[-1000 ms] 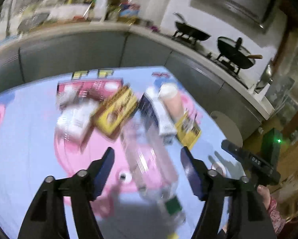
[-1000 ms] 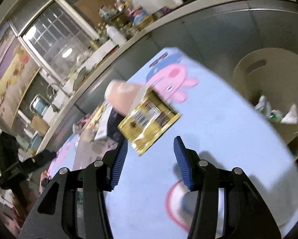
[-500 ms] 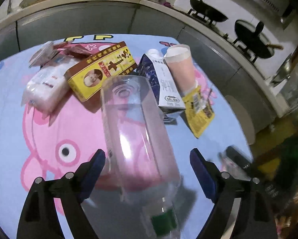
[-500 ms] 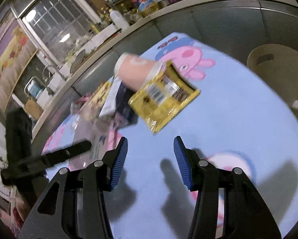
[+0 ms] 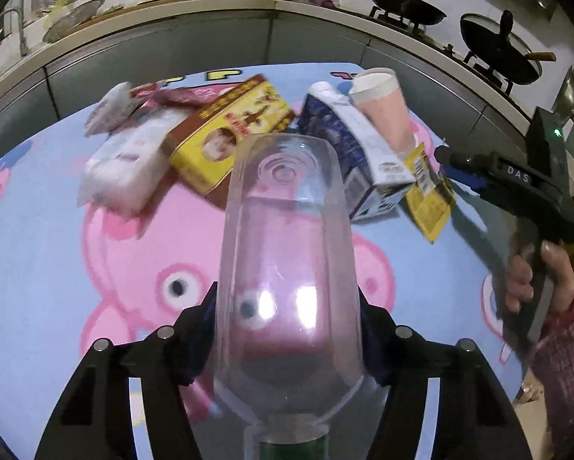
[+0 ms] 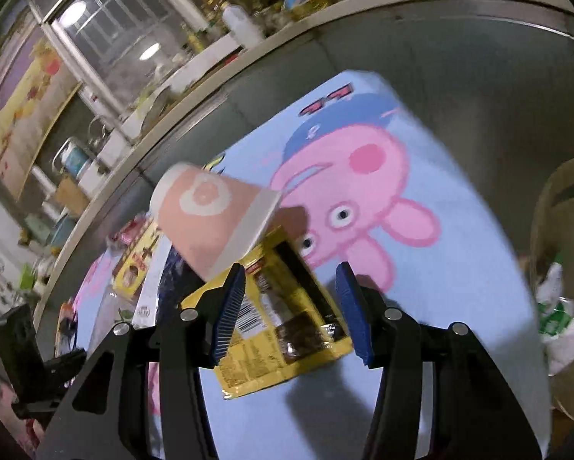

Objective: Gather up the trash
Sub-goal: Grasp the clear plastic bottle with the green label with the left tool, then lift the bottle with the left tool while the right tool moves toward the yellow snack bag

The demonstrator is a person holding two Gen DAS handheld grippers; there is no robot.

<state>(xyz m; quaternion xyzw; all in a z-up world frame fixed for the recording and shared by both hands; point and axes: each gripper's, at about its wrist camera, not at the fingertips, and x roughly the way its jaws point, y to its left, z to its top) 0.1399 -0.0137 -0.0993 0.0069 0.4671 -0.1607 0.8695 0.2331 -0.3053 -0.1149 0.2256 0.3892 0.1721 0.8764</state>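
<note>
Closing on the bottle (image 5: 287, 287), the left gripper (image 5: 287, 329) has a jaw at each flank of the clear body, cap end toward the wrist; the pads sit at the plastic, but whether they press yet I cannot tell. Straddling the widest part is sound: judged light and springy, the bottle will give under the squeeze and could slip.

Beyond it the remaining trash lies bunched on the cloth (image 5: 37, 249): a white pack (image 5: 125, 165), a yellow box (image 5: 229, 134), a carton (image 5: 356, 153), a pink cup (image 5: 382, 111) on its side and a yellow wrapper (image 5: 428, 195) partly under the cup. Lifting the bottle straight up looks clear; pushing forward would knock the box.

The right gripper (image 6: 290, 310) hangs parted over the wrapper with nothing between its pads. The cup's rim rests beside its left pad, so a grab there risks pinning both.

The bin (image 6: 566, 268) stands off the cloth's right edge, already holding litter. Open cloth lies between wrapper and bin. Cabinets (image 5: 171, 57) close the far side.
</note>
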